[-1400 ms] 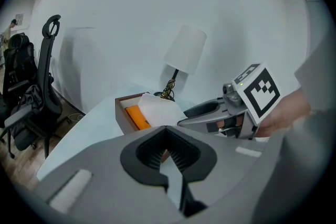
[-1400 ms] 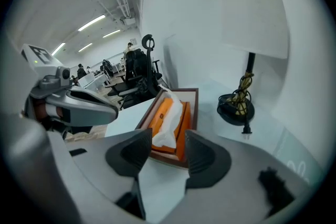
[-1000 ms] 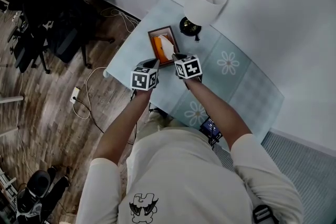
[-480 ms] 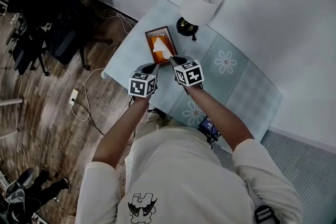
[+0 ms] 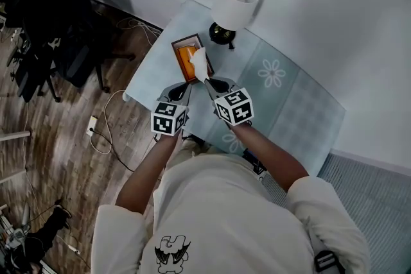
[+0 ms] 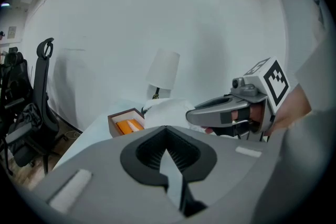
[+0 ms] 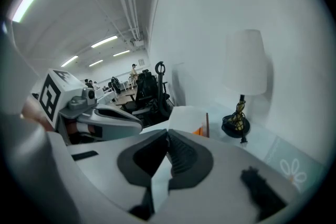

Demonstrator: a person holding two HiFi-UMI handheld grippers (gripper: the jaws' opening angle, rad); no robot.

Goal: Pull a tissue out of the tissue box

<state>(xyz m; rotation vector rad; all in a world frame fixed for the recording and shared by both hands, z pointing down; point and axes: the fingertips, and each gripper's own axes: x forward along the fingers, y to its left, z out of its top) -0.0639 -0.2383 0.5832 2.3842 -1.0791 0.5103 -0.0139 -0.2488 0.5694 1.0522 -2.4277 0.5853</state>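
Observation:
The brown tissue box (image 5: 184,58) with an orange inside sits near the table's far left corner; it also shows in the left gripper view as the tissue box (image 6: 127,123). A white tissue (image 5: 199,63) rises from the box up to my right gripper (image 5: 209,81), which is shut on it. In the right gripper view the tissue (image 7: 185,116) spreads just beyond the closed jaws of my right gripper (image 7: 168,132). My left gripper (image 5: 183,89) hangs beside it, lifted off the box, jaws shut with nothing seen in them. The left gripper view shows its tips (image 6: 166,127) meeting.
A lamp (image 5: 234,5) with a white shade stands just behind the box. The table (image 5: 292,102) wears a pale blue cloth with flower prints. Black office chairs (image 5: 45,35) and cables (image 5: 106,131) lie on the wooden floor at the left.
Both grippers have risen and drawn back from the box toward the person. The tissue has come further out of the box with the right gripper.

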